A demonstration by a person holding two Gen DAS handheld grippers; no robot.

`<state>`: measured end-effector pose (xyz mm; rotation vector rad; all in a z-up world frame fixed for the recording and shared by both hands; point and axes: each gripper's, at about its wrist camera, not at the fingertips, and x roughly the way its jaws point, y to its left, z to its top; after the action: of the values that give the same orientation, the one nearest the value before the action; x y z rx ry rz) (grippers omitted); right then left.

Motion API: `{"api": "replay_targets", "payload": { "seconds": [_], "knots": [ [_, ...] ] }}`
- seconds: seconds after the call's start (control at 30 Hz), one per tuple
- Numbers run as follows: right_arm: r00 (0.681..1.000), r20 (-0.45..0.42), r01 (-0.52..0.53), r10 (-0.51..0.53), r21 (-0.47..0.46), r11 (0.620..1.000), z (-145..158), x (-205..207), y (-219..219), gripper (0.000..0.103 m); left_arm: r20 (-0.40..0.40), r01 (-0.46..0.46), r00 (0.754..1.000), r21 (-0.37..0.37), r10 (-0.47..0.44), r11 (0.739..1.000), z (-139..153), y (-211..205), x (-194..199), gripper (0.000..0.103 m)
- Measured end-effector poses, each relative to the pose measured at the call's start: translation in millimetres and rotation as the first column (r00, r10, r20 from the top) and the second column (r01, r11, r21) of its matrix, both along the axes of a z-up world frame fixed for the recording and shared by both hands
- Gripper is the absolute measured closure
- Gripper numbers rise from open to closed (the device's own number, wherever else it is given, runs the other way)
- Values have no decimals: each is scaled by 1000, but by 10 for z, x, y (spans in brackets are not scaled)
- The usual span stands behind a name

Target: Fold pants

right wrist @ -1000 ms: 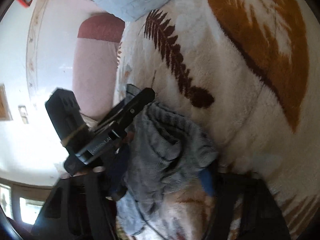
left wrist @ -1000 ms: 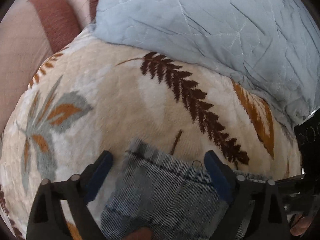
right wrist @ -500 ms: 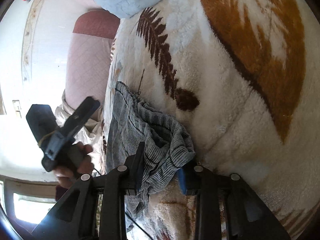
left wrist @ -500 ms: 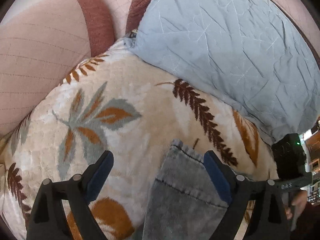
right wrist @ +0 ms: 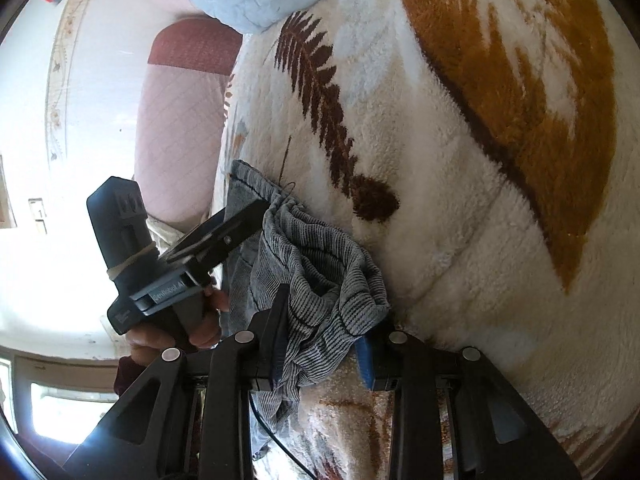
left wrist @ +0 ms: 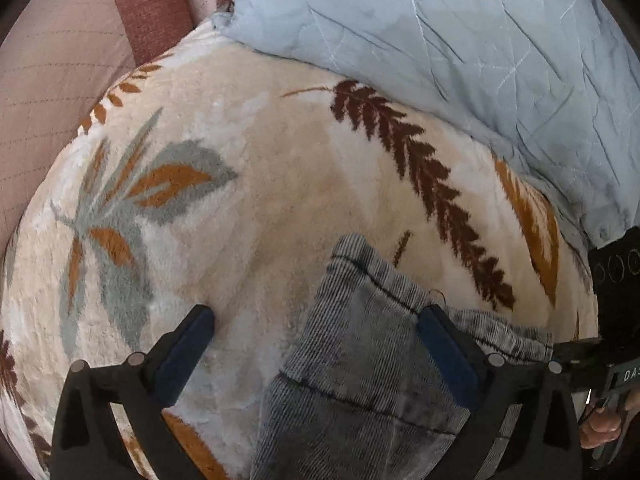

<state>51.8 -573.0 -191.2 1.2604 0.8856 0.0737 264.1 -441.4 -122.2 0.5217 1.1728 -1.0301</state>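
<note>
On top of a cream blanket [left wrist: 280, 200] patterned with brown ferns and orange and grey leaves, the grey denim pants [left wrist: 360, 360] lie with one hemmed edge pointing away from the left wrist camera. The left gripper [left wrist: 316, 344] is spread wide above them, its blue-padded fingers [left wrist: 448, 352] apart and gripping nothing; the right-hand pad sits over the cloth, the other over bare blanket. A pale blue quilt [left wrist: 460, 40] covers the far side of the bed, overlapping the blanket's upper edge, and a pink and maroon padded headboard [left wrist: 80, 40] stands at the far left.

From the right wrist camera, the right gripper [right wrist: 324, 344] is clenched on a bunched fold of the pants [right wrist: 320, 272], the ribbed fabric gathered and puffed up between its two fingers and trailing down below them. Just to the left there, a hand [right wrist: 192, 320] holds the left gripper [right wrist: 224, 228], whose tips reach the flat hem; whether they touch the cloth is hard to tell from this angle. The blanket [right wrist: 480, 160] fills the right of that view.
</note>
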Motion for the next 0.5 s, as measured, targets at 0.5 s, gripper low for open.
{"api": "replay_targets", "payload": {
  "seconds": [0.5],
  "knots": [
    [1000,8,-17,17,-7,1000,4,12,-6,76,-45,137,990,-11,-137,991,86,-27,-119,39]
  ]
}}
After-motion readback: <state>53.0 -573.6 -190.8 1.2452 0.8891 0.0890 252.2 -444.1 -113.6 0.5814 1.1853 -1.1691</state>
